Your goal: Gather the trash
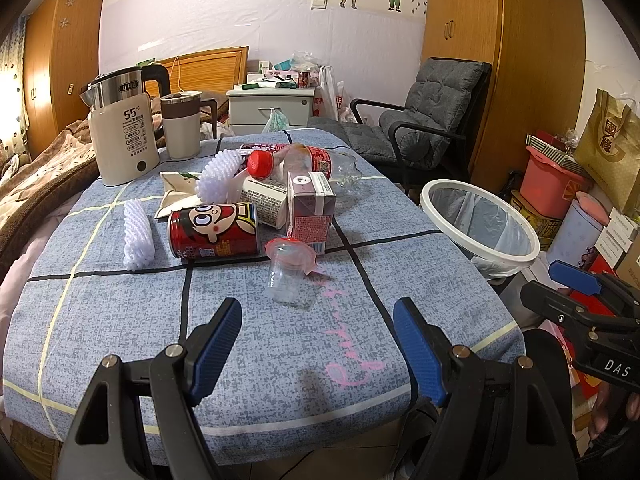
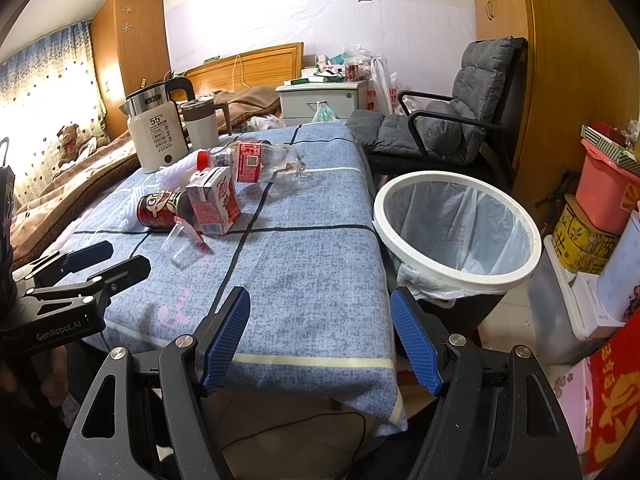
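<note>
Trash lies in a heap on the blue-clothed table (image 1: 120, 320): a clear plastic cup (image 1: 289, 272) nearest me, a red cartoon can (image 1: 214, 231) on its side, a maroon drink carton (image 1: 310, 210), a red-capped plastic bottle (image 1: 304, 164), a white paper cup (image 1: 264, 200) and white foam nets (image 1: 138, 236). My left gripper (image 1: 318, 320) is open, just short of the clear cup. The white-rimmed bin (image 2: 456, 228) with a plastic liner stands off the table's right side. My right gripper (image 2: 320, 312) is open over the table's near right corner, left of the bin.
A kettle (image 1: 122, 132) and a mug (image 1: 182, 124) stand at the table's far left. A grey armchair (image 2: 452, 120) sits behind the bin. Boxes and a pink tub (image 2: 608, 196) crowd the floor to the right. A bed lies left of the table.
</note>
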The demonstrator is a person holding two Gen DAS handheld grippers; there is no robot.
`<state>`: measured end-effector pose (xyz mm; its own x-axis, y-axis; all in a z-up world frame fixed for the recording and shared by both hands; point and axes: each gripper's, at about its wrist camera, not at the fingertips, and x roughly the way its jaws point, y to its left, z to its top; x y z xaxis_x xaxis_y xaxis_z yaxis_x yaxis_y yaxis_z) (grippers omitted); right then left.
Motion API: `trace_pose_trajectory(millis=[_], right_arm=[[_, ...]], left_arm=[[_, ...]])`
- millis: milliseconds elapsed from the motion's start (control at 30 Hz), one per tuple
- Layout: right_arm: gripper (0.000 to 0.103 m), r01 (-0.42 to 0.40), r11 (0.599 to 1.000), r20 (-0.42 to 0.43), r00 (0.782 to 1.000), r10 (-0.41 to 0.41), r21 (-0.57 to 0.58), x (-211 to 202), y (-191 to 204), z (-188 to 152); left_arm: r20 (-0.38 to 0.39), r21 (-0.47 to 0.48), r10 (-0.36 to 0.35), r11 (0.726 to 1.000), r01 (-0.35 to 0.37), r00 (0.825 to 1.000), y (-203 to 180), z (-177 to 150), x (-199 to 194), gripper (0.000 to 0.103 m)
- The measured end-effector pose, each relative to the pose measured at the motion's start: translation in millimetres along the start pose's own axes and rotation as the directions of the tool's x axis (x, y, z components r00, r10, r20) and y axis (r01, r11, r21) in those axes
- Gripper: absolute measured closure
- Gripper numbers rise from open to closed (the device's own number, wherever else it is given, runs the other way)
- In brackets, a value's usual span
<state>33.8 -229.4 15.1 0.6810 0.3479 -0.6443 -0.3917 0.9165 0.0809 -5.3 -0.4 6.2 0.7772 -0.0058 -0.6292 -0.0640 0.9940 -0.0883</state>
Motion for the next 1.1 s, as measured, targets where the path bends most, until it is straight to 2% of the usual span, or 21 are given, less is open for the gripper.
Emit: trace_pose_trajectory(millis=[600, 767, 1000, 1067, 1100], right_arm=[[0.030, -0.009, 1.000, -0.011, 1.000, 0.009, -0.008, 7, 2, 1], [0.030, -0.022, 1.000, 0.001, 1.000, 0.022, -0.010, 11, 4, 6], [0.030, -0.064, 0.998, 0.000, 0.998, 0.064, -0.026, 27, 11, 18], [0.030, -0.063, 0.997, -0.001, 0.998, 0.063, -0.036, 31, 14, 21], [0.030, -0.063, 0.997, -0.002, 0.998, 0.063, -0.040, 33, 15, 24]], left_arm=[[-0.008, -0.002, -0.013, 1.000, 0.013, 1.000, 2, 1, 5, 0.023], [-0.025, -0.031, -0.047, 0.998, 0.046, 0.999, 9, 1, 17, 0.023], [-0.051, -0.056, -0.037, 0.998, 0.034, 0.998, 17, 4, 44, 0.023], [-0.051, -0.059, -0.037, 0.998, 0.034, 0.998, 20, 7, 51, 0.027], [-0.056, -0.056, -0.032, 0.998, 0.029, 0.998, 21, 9, 55, 0.034]])
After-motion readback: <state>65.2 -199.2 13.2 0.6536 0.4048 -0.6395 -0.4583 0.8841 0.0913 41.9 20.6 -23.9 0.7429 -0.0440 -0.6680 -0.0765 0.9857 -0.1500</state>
